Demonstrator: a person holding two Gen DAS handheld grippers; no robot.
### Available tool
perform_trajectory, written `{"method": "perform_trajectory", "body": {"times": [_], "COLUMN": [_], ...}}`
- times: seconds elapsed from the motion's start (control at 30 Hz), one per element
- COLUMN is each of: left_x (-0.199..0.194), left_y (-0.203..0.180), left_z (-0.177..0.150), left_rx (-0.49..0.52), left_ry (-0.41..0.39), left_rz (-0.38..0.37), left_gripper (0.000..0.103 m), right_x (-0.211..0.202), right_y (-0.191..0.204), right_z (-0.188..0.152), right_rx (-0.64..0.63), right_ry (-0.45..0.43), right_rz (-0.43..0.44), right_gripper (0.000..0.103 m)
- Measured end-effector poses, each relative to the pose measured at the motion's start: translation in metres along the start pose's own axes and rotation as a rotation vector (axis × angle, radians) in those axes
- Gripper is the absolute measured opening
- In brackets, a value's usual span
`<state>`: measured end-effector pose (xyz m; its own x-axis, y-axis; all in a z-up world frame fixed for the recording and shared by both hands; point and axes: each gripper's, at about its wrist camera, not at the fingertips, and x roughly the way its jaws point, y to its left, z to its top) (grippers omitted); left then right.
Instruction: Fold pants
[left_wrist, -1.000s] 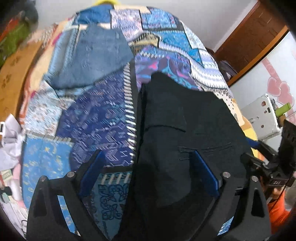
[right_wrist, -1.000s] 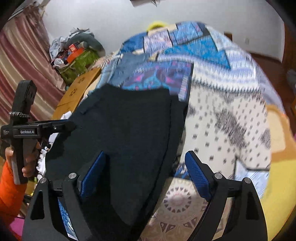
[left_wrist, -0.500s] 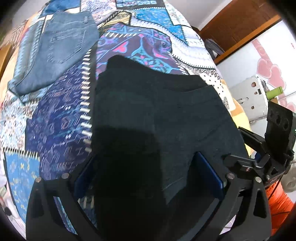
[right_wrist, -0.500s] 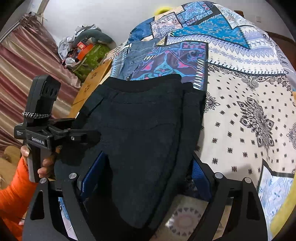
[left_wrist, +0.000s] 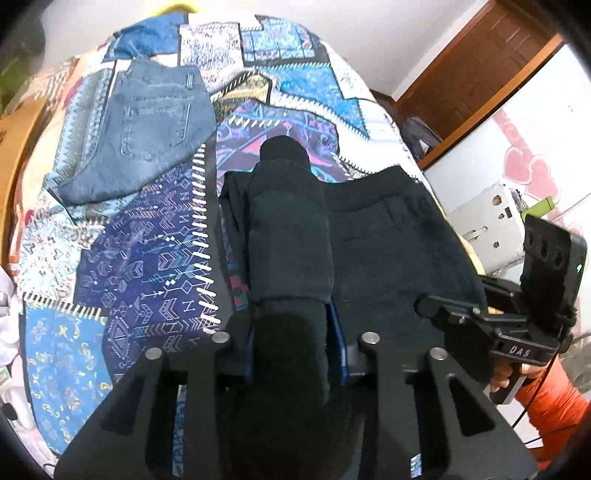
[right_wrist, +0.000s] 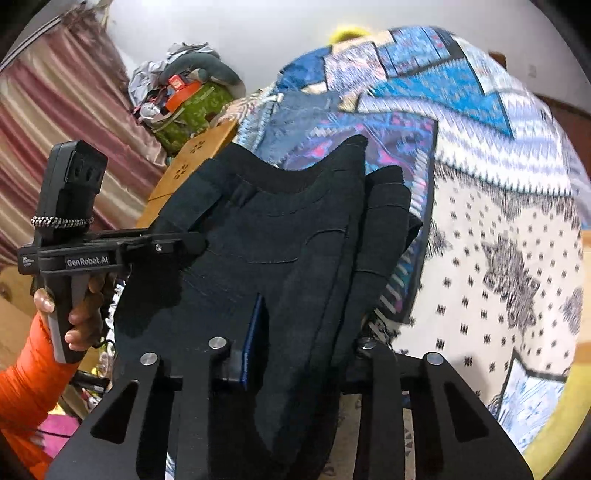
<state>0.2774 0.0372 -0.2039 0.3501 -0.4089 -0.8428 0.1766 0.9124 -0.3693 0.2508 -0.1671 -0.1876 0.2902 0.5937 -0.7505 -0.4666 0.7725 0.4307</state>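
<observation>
Left gripper (left_wrist: 293, 332) and right gripper (right_wrist: 295, 332) have just closed, pinching cloth

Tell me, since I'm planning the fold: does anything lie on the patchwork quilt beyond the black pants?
Nothing visible directly beyond the black pants, which both the left gripper and right gripper have just closed on. Folded blue jeans lie off to the far left on the quilt.

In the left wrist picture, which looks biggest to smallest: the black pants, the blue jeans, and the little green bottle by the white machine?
1. Black pants, though they lie nearest the camera, which enlarges them.
2. Folded blue denim jeans, farther off on the patchwork bedspread.
3. Small green bottle, clearly smallest.
</observation>
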Motion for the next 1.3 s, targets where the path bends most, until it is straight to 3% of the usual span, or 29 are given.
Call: {"method": "perform_trajectory", "body": {"times": [0.37, 0.53, 0.73, 1.03, 1.3], "left_x": [-0.072, -0.116, -0.132, -0.091, -0.007], "left_y": [0.008, 0.029, 0.065, 0.136, 0.200], "left_z": [0.021, 0.050, 0.092, 0.141, 0.178], "left_rx": [0.050, 0.052, 0.028, -0.017, -0.083], "left_ry": [-0.212, -0.329, -0.386, -0.347, -0.260], "left_rz": [0.062, 0.107, 0.160, 0.222, 0.259], "left_gripper": [0.027, 0.027, 0.027, 0.026, 0.026], "right_x": [-0.015, -0.008, 0.016, 0.103, 0.186], "right_y": [0.048, 0.070, 0.083, 0.077, 0.042], "right_z": [0.059, 0.102, 0.151, 0.207, 0.234], "right_rx": [-0.145, -0.205, -0.233, -0.229, -0.183], "right_ry": [-0.128, -0.204, -0.255, -0.228, -0.138], "right_rz": [-0.017, 0.007, 0.033, 0.048, 0.018], "right_gripper": [0.023, 0.022, 0.022, 0.022, 0.022]}}
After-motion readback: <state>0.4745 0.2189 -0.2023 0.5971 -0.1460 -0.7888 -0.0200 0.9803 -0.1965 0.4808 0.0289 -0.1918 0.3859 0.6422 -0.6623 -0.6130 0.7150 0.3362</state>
